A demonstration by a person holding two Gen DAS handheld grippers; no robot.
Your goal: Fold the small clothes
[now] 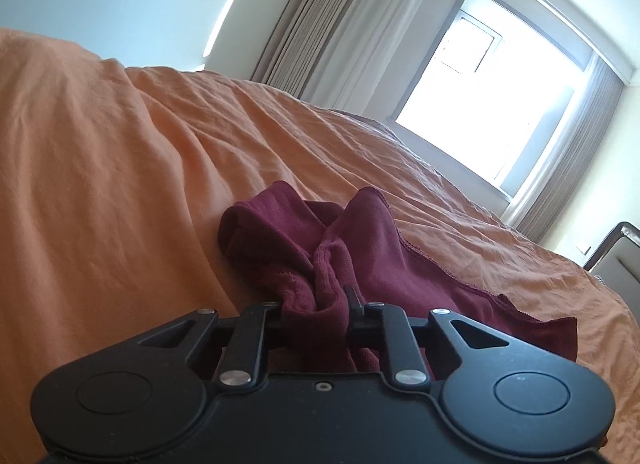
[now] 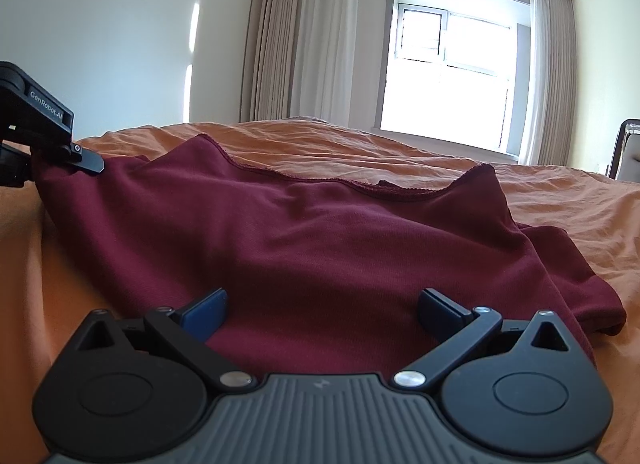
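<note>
A small maroon garment lies spread on the orange bedsheet. In the left wrist view its bunched corner sits between my left gripper's fingers. My left gripper is shut on that bunched cloth. It also shows at the far left of the right wrist view, pinching the garment's left corner. My right gripper is open, its fingers spread wide over the near edge of the garment, holding nothing.
The orange sheet is wrinkled and rises in a mound at the left. A window with beige curtains stands behind the bed. A chair's metal frame is at the right edge.
</note>
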